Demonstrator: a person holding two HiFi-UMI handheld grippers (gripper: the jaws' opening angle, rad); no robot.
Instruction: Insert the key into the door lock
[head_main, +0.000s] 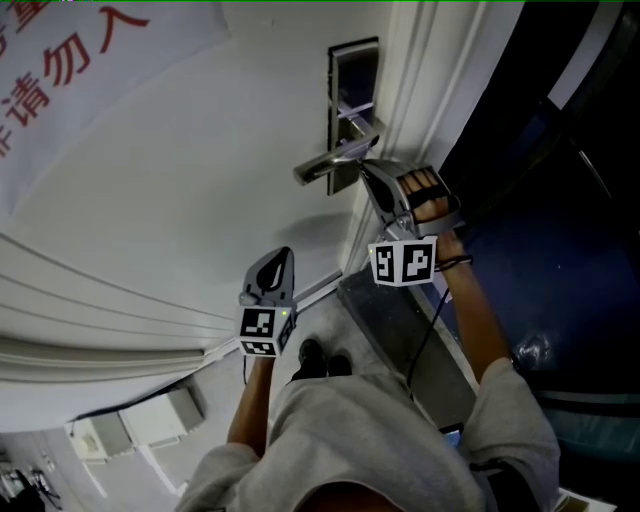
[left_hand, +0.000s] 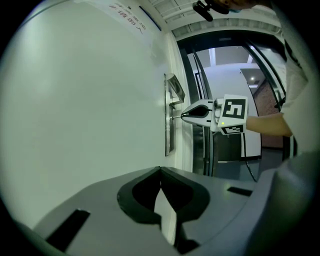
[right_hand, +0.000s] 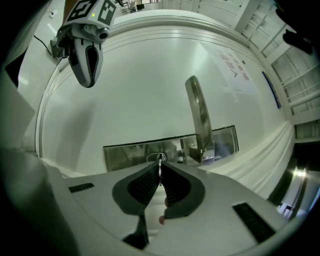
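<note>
- Right gripper (right_hand: 160, 172) — jaws pinched narrow on the key (right_hand: 160, 165), whose shaft points straight ahead of the fingertips.
- Keyhole (right_hand: 158, 158) sits directly at the key's tip — how deep it has entered, I cannot tell.
- Left gripper (left_hand: 161, 172), closed and empty, hangs farther off.

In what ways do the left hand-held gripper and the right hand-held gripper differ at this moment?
The right hand-held gripper is shut on the key; the left hand-held gripper is shut on nothing. The right one is at the lock plate, with the key at the keyhole; the left one faces the bare door, apart from the lock. Both point towards the door.
</note>
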